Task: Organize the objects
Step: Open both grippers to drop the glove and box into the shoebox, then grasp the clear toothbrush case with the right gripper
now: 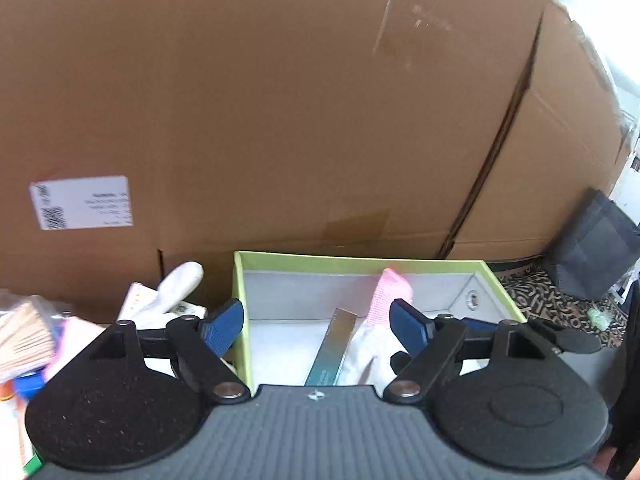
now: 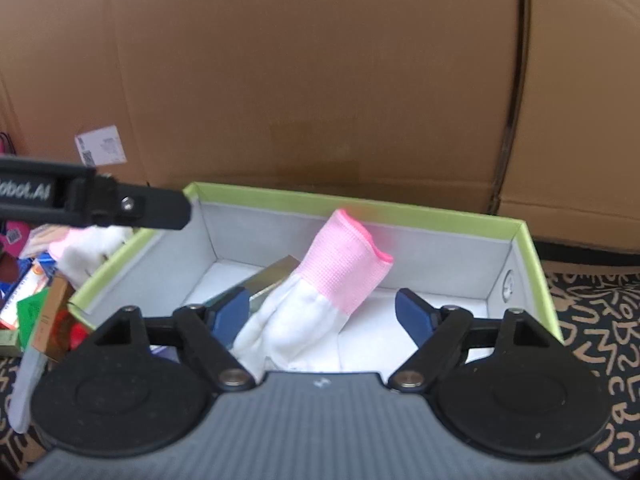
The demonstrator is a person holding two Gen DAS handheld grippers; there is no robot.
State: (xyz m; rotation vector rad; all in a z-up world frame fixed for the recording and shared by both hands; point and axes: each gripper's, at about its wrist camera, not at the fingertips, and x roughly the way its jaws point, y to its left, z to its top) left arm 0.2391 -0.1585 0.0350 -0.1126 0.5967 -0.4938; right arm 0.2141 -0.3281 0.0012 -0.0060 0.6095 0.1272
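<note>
A green-rimmed box (image 2: 532, 264) with a white inside lies in front of me; it also shows in the left wrist view (image 1: 240, 300). Inside it are a white glove with a pink cuff (image 2: 340, 268) and a long teal and silver carton (image 1: 332, 348), partly under the glove (image 1: 384, 304). My right gripper (image 2: 322, 312) is open just above the glove, not touching it. My left gripper (image 1: 318, 320) is open over the box's left wall, and its body (image 2: 92, 200) shows at the left of the right wrist view. A second white glove (image 1: 172, 292) lies outside the box on the left.
A large cardboard box (image 1: 280, 100) stands right behind the green box. A pile of packets and small cartons (image 2: 36, 292) lies to the left. A dark fabric bin (image 1: 596, 248) stands at the right on a patterned rug (image 2: 592, 320).
</note>
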